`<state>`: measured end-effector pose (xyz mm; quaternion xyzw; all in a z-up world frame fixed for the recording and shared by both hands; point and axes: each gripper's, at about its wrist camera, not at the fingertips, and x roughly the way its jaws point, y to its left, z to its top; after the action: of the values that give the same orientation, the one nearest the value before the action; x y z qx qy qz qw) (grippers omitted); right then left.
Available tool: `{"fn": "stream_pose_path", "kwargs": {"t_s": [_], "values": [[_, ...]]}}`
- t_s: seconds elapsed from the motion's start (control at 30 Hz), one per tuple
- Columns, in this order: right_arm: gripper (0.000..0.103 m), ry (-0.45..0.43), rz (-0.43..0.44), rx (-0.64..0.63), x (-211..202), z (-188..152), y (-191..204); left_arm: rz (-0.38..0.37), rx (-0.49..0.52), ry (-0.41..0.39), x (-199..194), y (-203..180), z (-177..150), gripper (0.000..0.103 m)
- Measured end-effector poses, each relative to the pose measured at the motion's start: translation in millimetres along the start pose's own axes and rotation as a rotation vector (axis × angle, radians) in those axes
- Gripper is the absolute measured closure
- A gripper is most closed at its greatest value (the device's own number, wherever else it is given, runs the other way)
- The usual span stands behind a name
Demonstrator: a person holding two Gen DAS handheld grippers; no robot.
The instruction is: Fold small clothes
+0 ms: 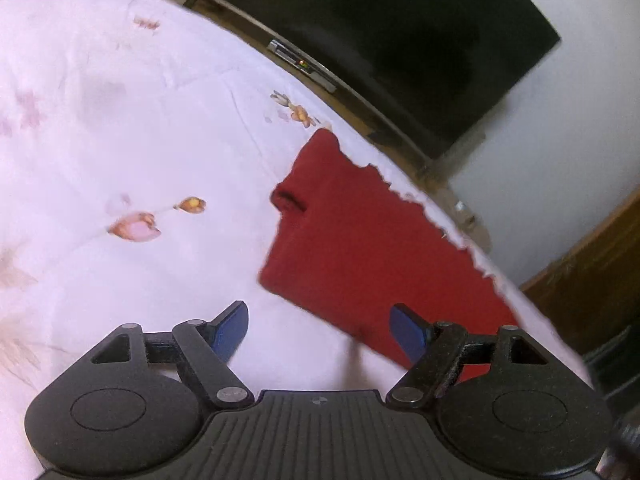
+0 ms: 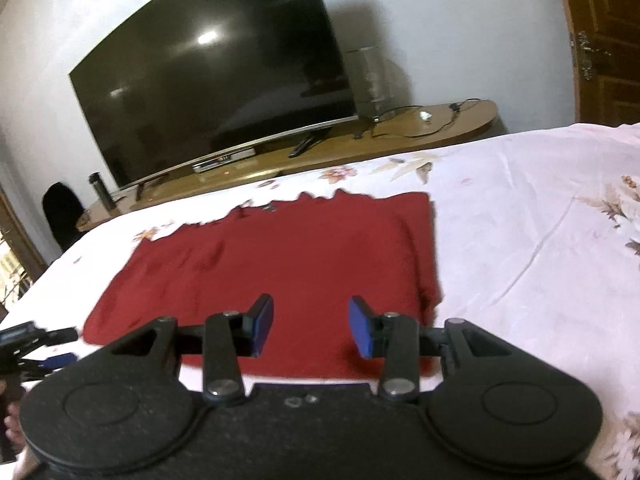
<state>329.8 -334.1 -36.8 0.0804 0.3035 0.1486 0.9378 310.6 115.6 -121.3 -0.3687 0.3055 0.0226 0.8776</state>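
Observation:
A dark red garment (image 1: 360,236) lies flat on a white floral bedsheet (image 1: 120,140), near the bed's far edge. In the right wrist view the red garment (image 2: 280,260) spreads out just ahead of my fingers. My left gripper (image 1: 320,332) is open and empty, hovering above the sheet at the garment's near left corner. My right gripper (image 2: 312,326) is open and empty, above the garment's near edge. The left gripper (image 2: 36,344) shows at the left edge of the right wrist view.
A large dark TV (image 2: 216,80) stands on a wooden bench (image 2: 440,128) beyond the bed, with cables, a glass vase (image 2: 368,80) and a dark bottle (image 2: 102,192). A wooden door (image 2: 608,40) is at the right.

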Motion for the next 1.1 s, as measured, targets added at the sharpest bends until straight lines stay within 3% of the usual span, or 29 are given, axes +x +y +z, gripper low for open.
{"fn": "stream_pose_path", "kwargs": {"t_s": [0.17, 0.33, 0.53, 0.6, 0.73, 0.9, 0.97, 1.0, 1.1], "values": [[0.061, 0.014, 0.016, -0.021, -7, -5, 14, -0.091, -0.212, -0.009, 20, 10, -7, 0.026], [0.06, 0.021, 0.02, -0.032, -7, -8, 23, -0.098, -0.271, -0.035, 39, 13, -5, 0.049], [0.059, 0.04, 0.022, -0.052, 2, -8, 33, -0.149, -0.359, -0.085, 52, 21, -1, 0.061], [0.059, 0.046, 0.022, -0.058, 5, -8, 35, -0.153, -0.349, -0.104, 50, 18, -8, 0.061], [0.059, 0.063, 0.03, -0.059, 13, -8, 39, -0.07, -0.254, -0.165, 50, -1, -19, 0.061], [0.059, 0.094, 0.038, -0.08, 22, -8, 47, -0.07, -0.307, -0.172, 61, 4, -4, 0.062], [0.059, 0.099, 0.044, -0.089, 23, -8, 50, -0.054, -0.292, -0.158, 66, 5, 0, 0.08], [0.06, 0.101, 0.045, -0.088, 23, -7, 51, -0.032, -0.283, -0.14, 62, 10, -2, 0.095], [0.063, 0.107, 0.043, -0.068, 27, -6, 48, -0.037, -0.247, -0.141, 57, 11, -3, 0.095]]}}
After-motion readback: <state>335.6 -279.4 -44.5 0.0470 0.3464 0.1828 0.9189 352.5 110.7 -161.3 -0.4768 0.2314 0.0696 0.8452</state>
